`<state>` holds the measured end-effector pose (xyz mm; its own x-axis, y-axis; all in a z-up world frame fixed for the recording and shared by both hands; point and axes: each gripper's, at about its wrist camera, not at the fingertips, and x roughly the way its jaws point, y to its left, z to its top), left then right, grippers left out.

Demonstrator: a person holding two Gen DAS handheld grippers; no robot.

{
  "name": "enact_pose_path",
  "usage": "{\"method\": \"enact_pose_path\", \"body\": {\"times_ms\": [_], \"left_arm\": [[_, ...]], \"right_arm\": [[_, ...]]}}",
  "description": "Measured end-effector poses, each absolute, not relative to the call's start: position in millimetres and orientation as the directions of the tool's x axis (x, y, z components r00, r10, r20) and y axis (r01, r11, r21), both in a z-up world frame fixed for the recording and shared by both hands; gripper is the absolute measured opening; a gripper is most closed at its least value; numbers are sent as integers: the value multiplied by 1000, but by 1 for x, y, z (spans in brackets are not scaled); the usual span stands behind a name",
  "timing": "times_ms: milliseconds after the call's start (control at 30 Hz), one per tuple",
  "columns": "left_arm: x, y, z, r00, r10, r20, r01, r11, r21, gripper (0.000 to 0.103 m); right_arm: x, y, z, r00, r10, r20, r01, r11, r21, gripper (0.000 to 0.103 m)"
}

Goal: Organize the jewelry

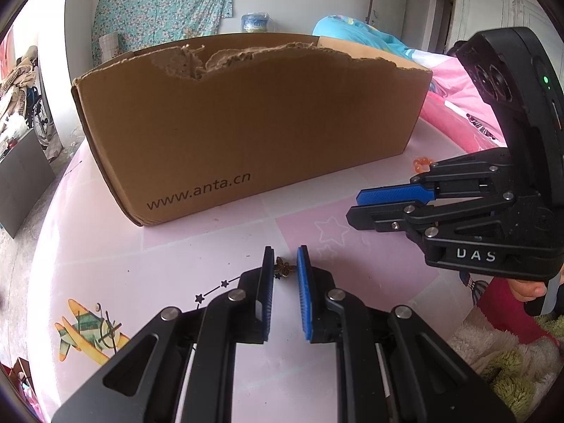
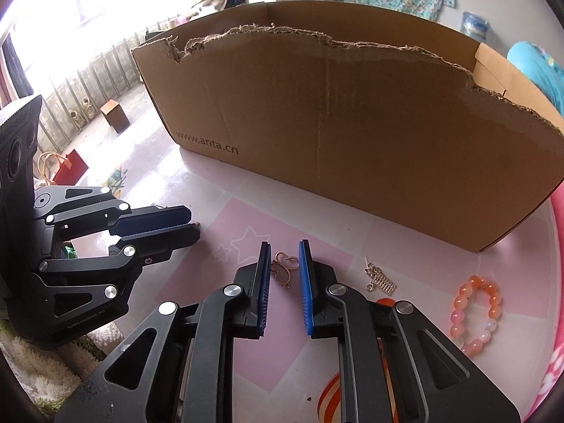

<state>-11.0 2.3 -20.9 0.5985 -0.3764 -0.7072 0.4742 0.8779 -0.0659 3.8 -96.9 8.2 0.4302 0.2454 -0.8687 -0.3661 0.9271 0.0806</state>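
Starting at the left, my left hand-held gripper (image 1: 285, 257) has its jaws drawn narrow on a small dark butterfly charm (image 1: 284, 268); the charm fills the gap at the very tips and seems to touch both blue pads, so I take it as pinched. It looks feather-light, thin and stiff, and I judge that a grip this far out could let it twist or flick free.

Moving right, my right hand-held gripper (image 2: 284, 252) is nearly closed around a rose-gold wire pendant (image 2: 283, 268), low over the pink counter (image 2: 416, 246); the pads appear to meet its outer loops. The pendant is open wirework, light and springy, and I'd guess it bends if squeezed hard; the wide looped body is the place to hold it, not the tiny ring at its 6 o'clock end.

At 3 o'clock from that pendant lies a silver chained charm (image 2: 382, 278), limp and likely to dangle; further right sits an orange bead bracelet (image 2: 476, 312), smooth and rounded, best taken across one side of its ring. The torn cardboard box (image 2: 352, 123) stands at 12 o'clock, its low ragged wall facing me.
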Motion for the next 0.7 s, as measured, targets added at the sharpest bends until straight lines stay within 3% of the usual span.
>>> {"method": "enact_pose_path", "body": {"times_ms": [267, 567, 700], "left_arm": [[-22, 10, 0, 628, -422, -654, 498, 863, -79, 12], [-32, 24, 87, 690, -557, -463, 577, 809, -112, 12], [-1, 17, 114, 684, -571, -454, 587, 800, -122, 12]], "right_arm": [[-6, -114, 49, 495, 296, -817, -349, 929, 125, 14], [-3, -129, 130, 643, 382, -663, -374, 913, 163, 14], [30, -129, 136, 664, 380, -644, -357, 918, 173, 14]]}}
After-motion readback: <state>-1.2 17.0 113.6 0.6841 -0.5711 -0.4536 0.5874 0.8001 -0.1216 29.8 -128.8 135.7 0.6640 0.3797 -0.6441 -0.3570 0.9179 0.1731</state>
